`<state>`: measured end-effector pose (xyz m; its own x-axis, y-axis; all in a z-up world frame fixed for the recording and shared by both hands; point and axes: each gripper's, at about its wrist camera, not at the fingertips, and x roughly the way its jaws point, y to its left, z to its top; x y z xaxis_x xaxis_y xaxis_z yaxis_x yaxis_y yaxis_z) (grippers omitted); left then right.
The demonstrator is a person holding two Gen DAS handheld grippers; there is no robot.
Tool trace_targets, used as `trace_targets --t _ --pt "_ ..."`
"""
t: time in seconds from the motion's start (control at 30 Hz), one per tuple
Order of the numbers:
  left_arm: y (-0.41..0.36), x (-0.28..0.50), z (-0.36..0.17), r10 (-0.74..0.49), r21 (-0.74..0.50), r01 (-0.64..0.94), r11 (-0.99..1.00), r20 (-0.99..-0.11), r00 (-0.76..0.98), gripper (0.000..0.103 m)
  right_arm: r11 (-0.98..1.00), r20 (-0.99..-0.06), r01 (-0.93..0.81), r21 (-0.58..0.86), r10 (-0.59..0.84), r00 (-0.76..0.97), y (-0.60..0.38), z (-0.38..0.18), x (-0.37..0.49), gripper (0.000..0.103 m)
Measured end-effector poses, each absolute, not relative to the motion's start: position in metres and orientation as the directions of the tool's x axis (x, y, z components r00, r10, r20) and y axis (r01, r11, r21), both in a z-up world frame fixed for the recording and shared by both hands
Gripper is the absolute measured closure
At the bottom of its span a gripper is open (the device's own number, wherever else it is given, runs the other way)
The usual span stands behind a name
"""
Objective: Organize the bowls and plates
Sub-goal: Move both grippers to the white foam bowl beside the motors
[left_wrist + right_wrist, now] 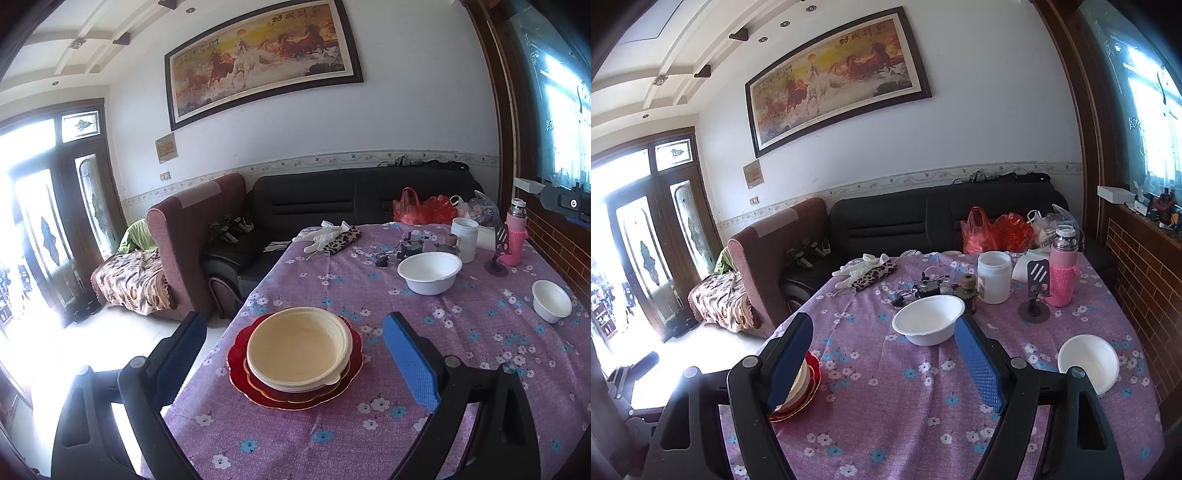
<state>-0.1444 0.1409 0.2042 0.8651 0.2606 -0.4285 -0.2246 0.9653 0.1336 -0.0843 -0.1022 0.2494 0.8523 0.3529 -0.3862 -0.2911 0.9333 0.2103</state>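
Two pairs of fingers up over a table [332, 435] with a purple flower cloth. Behind it a black sofa [332, 199], a brown armchair [192, 236], a white wall with a big horse picture [258, 59], and a bright glass door [48, 221] on the left. Near the close left corner, a cream bowl [299, 350] on a cream plate on red plates [240, 373], all in one stack. Farther back, a big white bowl [929, 319], and off to the right, well apart, a small white bowl [1087, 362]. Past the big bowl, small metal parts [927, 288], a white jar [993, 277], a pink bottle [1062, 273], a black phone stand [1036, 291], white gloves [862, 271] and red bags [993, 230]. Left gripper [295, 354] spread wide around the stack in view, not touching it. Right gripper [884, 369] spread wide too, nothing between, above bare cloth in front of the big bowl.
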Motion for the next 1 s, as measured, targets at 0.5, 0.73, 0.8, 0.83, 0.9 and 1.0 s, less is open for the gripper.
trace_targets --t 0.5,0.73,0.8,0.83,0.9,1.0 --pt "0.161 -0.114 0.283 -0.141 -0.207 0.046 0.977 -0.471 0.871 0.006 0.992 -0.347 -0.106 0.071 0.124 0.930 -0.193 0.334 -0.080 0.020" --pt "0.149 -0.068 0.329 -0.167 -0.203 0.079 0.976 -0.469 0.867 0.006 1.000 -0.308 0.018 0.022 -0.010 0.951 -0.224 0.413 -0.057 0.016" --pt "0.149 -0.053 0.346 -0.123 -0.170 0.049 0.984 -0.452 0.883 0.006 0.999 -0.298 0.033 0.018 -0.026 0.954 -0.224 0.434 -0.045 0.016" --pt "0.148 -0.046 0.354 -0.086 -0.143 0.024 0.989 -0.441 0.893 0.006 0.999 -0.301 0.034 0.020 -0.026 0.953 -0.224 0.443 -0.038 0.016" --pt "0.148 -0.029 0.371 -0.008 -0.084 -0.031 0.996 -0.428 0.904 0.006 0.999 -0.308 0.037 0.023 -0.029 0.951 -0.221 0.463 -0.020 0.016" --pt "0.156 -0.001 0.395 0.088 -0.058 -0.125 0.991 -0.430 0.898 0.006 0.998 -0.312 0.055 0.038 -0.041 0.949 -0.217 0.496 0.008 0.016"
